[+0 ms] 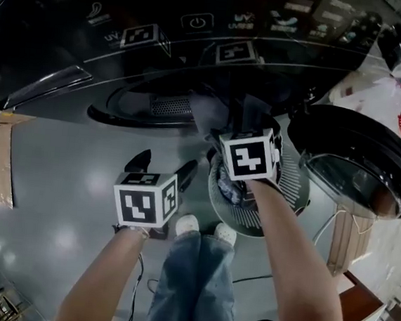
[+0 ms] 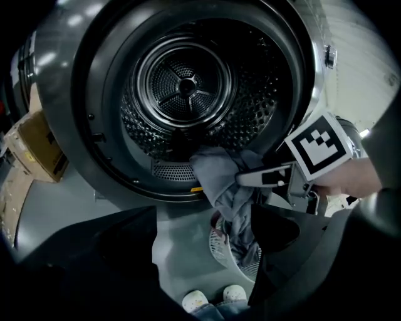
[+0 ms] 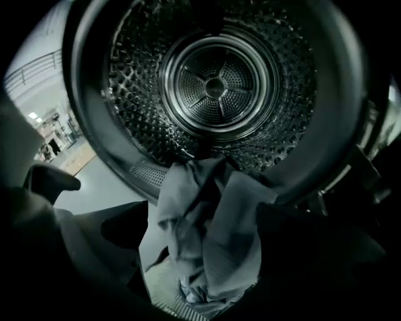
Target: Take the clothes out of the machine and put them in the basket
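The crumpled grey cloth garment is trailing from the perforated steel drum down into the white slatted round basket at lower centre. The right hand-held gripper is gaping wide around it without pinching, and the left hand-held gripper is gaping empty. The drum is otherwise looking bare, so the job is probably nearing its end

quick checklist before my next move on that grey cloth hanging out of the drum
1. Machine door open: ok.
2. Basket below the opening: ok.
3. Grey cloth fully in the basket: not ok, its top lies on the drum lip.
4. Right gripper gripping the cloth: not ok, jaws apart, cloth loose between them.
5. Left gripper free: ok, jaws apart, nothing between.
6. Drum otherwise empty: cannot tell, its floor is dark.
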Tool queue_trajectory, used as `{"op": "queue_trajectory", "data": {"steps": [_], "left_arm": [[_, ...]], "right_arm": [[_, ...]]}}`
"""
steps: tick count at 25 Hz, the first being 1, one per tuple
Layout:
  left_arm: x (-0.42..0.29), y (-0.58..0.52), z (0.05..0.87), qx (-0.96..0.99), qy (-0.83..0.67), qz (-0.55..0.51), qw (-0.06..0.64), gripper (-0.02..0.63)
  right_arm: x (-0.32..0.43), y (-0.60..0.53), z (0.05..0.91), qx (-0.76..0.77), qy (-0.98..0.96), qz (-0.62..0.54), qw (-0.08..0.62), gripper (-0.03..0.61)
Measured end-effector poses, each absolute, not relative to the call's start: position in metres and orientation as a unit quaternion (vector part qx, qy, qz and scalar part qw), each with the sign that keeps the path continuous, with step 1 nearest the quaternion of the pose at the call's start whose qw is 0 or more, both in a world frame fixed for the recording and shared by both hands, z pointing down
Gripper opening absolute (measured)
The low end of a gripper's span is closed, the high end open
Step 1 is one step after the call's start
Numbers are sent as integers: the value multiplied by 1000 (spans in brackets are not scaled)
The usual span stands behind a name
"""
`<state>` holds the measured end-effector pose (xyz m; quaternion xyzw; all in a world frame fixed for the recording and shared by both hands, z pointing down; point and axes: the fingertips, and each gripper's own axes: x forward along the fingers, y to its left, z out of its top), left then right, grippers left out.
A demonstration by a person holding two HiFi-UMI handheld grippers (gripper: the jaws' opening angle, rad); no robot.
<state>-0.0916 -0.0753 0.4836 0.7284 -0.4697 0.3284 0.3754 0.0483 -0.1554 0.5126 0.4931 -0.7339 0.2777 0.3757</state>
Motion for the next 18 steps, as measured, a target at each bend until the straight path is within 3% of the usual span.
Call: {"op": "queue_trajectory", "data": {"steps": [10, 18], "left_arm": [[-105, -92, 498, 743, -439, 357, 357, 469], [-107, -93, 510, 747, -428, 364, 356, 469]], "right_arm": [[41, -214, 556, 539, -660, 314, 420, 522], [42, -216, 589, 527, -643, 225, 508, 515]]}}
